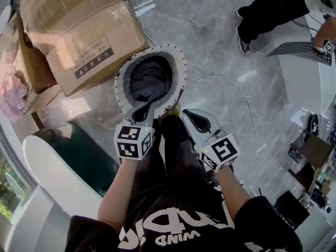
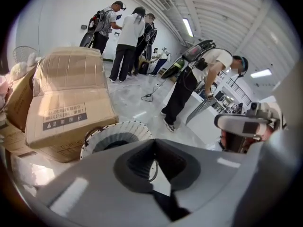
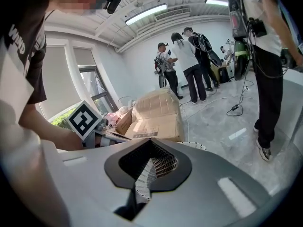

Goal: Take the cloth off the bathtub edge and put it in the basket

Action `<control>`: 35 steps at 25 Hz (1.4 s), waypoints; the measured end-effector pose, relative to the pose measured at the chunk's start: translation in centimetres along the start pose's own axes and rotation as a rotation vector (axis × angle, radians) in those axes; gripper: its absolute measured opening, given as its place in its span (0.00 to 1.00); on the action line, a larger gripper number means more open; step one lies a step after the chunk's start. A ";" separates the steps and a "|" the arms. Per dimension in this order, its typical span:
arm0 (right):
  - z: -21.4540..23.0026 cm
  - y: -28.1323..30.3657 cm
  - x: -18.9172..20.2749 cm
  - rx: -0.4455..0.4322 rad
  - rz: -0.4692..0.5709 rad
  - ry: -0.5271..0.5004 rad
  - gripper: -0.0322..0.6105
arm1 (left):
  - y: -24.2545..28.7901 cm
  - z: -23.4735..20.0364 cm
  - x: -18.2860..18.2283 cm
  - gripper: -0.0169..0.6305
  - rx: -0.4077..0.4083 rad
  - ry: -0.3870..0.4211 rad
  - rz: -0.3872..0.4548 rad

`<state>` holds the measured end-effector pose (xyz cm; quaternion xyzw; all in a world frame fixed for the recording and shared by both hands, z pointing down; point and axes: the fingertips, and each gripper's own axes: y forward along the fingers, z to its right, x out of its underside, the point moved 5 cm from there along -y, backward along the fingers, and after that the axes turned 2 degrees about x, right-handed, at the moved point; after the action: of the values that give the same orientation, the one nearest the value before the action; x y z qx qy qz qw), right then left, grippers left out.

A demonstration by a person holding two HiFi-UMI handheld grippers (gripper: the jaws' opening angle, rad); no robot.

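The dark cloth (image 1: 151,80) lies heaped inside the basket (image 1: 177,62). It looks soft and light, and probably any raised fold would give a hold. The left claw (image 1: 140,112) and right claw (image 1: 198,121) hang just beside the rim, jaws together, empty.

Glossy grey marble floor (image 1: 220,46) with a thin white cable (image 1: 247,104) trailing across it; white walls (image 2: 61,13), ceiling strip lights (image 3: 146,13), a window (image 3: 92,82) showing what seems greenery, cardboard boxes (image 1: 84,35) stacked nearby
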<state>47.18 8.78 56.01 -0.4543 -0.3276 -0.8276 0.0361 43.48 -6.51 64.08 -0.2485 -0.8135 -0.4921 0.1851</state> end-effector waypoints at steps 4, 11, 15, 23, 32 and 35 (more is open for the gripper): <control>-1.1 -0.9 -2.6 -0.025 0.038 0.023 0.06 | -3.1 1.2 -2.3 0.02 0.003 0.030 0.013; -3.4 -3.4 -8.1 -0.051 0.125 -0.033 0.06 | -8.7 3.8 -6.7 0.02 0.050 0.092 0.075; -5.0 -5.6 -10.7 -0.063 0.174 -0.061 0.06 | -11.8 6.7 -8.9 0.02 0.128 0.147 0.118; -8.2 -7.8 -13.3 -0.108 0.247 -0.149 0.06 | -16.0 11.2 -11.4 0.02 0.214 0.259 0.224; -8.4 -10.5 -16.5 -0.106 0.331 -0.221 0.06 | -20.3 13.4 -14.1 0.02 0.271 0.366 0.381; -8.1 -11.6 -18.1 -0.106 0.361 -0.255 0.06 | -21.7 13.6 -15.5 0.02 0.298 0.405 0.427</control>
<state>47.71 8.95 33.09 -0.6078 -0.1989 -0.7597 0.1179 42.52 -6.29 34.17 -0.2807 -0.7527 -0.3573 0.4763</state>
